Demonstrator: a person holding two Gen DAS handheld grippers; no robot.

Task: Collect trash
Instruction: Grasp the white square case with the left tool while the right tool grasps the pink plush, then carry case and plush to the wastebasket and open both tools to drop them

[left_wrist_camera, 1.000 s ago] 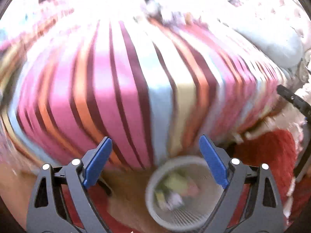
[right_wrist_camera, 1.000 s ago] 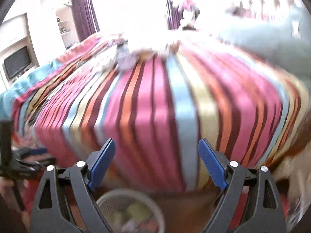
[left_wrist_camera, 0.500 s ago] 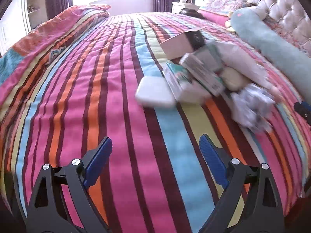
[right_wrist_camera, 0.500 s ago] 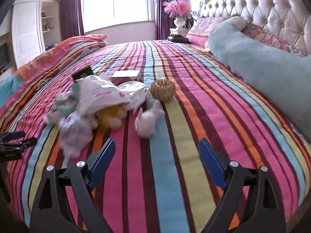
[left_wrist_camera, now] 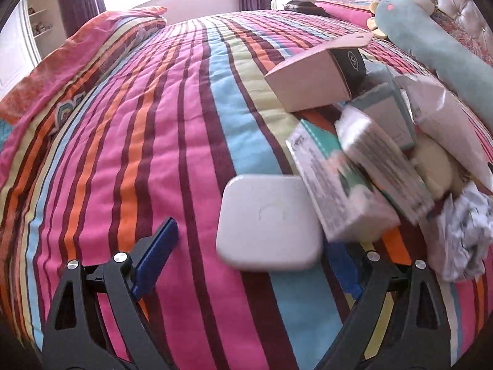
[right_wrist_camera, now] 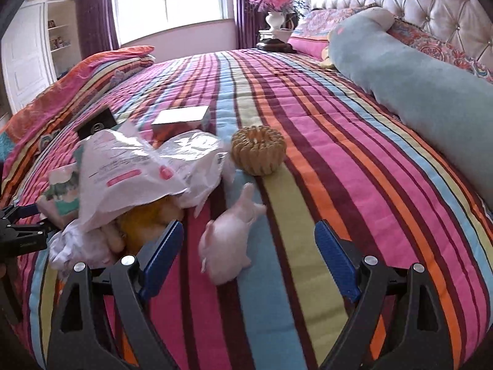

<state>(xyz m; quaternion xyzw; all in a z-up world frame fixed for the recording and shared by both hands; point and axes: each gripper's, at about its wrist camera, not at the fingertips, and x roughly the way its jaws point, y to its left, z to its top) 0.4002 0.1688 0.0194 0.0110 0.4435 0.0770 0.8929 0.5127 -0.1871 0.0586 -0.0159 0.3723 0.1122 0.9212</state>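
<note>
A pile of trash lies on the striped bed cover [left_wrist_camera: 129, 154]. In the left wrist view it holds a flat white rounded box [left_wrist_camera: 268, 225], a cardboard box [left_wrist_camera: 311, 80], tissue packs [left_wrist_camera: 348, 197], a white plastic bag [left_wrist_camera: 443, 129] and crumpled paper [left_wrist_camera: 462, 234]. My left gripper [left_wrist_camera: 251, 262] stands open just short of the white box, whose edge hides the right pad's tip. My right gripper [right_wrist_camera: 249, 259] is open too, with a small pale pink soft lump [right_wrist_camera: 228, 246] lying between its fingers, not touched. The plastic bag [right_wrist_camera: 138, 169] sits to its left.
A tan woven round thing [right_wrist_camera: 258, 149], a white box [right_wrist_camera: 181, 117] and a black card [right_wrist_camera: 95, 125] lie beyond the pile. A long teal plush [right_wrist_camera: 416, 86] and pillows run along the tufted headboard [right_wrist_camera: 431, 9]. The left gripper [right_wrist_camera: 18, 231] shows at the right view's left edge.
Both grippers have swung from the foot of the bed, where a white bin stood, out over the cover to the trash pile. The bin has left view. Both stayed open.
</note>
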